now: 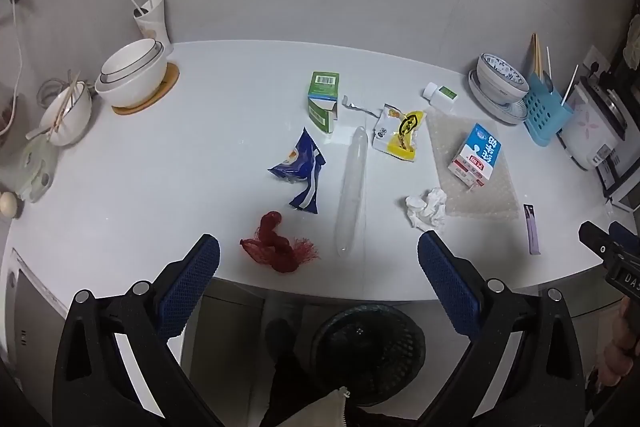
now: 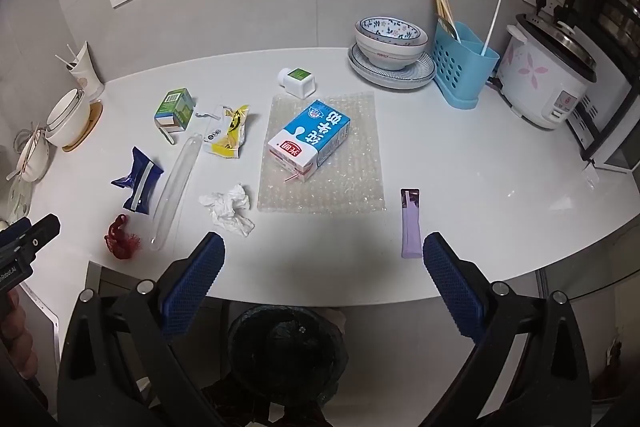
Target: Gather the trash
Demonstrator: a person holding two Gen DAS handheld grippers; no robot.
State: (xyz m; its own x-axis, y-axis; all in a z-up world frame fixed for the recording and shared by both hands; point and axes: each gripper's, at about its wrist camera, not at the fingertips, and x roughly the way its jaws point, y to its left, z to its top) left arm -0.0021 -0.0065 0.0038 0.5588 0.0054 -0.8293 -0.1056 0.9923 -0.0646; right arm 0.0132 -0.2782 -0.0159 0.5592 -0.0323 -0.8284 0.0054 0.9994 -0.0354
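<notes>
Ten-odd bits of trash, all on the table (image 2: 460,163), none collected yet. Bin (image 2: 286,347) sits on the floor under the near edge, looks lined with a dark bag.

Layout: milk carton (image 2: 310,141) lies on the bubble wrap (image 2: 320,187) mid-table, straw end toward the near edge. Crumpled tissue (image 2: 230,207) just beside the wrap's near-left corner. Red mesh net (image 1: 278,247) and clear plastic tube (image 1: 352,187) close to the near edge, blue wrapper (image 1: 302,167) behind them. Green box (image 1: 323,101), yellow packet (image 1: 400,135) and small white bottle (image 2: 298,81) toward the back. Purple sachet (image 2: 411,225) near the near edge, right side.

Left gripper (image 1: 318,281) and right gripper (image 2: 322,277) both hover over the near edge, jaws wide, nothing in them.

Risks, my read:
- Lifting the wrap first tips the carton off; any leftover milk likely spills from the straw.
- Tube is round and slick, probably rolls off the near edge if nudged, or squirts out of the pads.
- Sachet and wrappers lie flat; pads may scrape the table and push them instead of pinching.
- Net can snag on the pad texture and not drop.
- Bin is partly under the table, so a release too far back lands on the top.
- Bowls (image 2: 390,37), cutlery holder (image 2: 460,67) and rice cooker (image 2: 544,79) at the back edge aren't trash; a wide reach for the bottle could clip them.
</notes>
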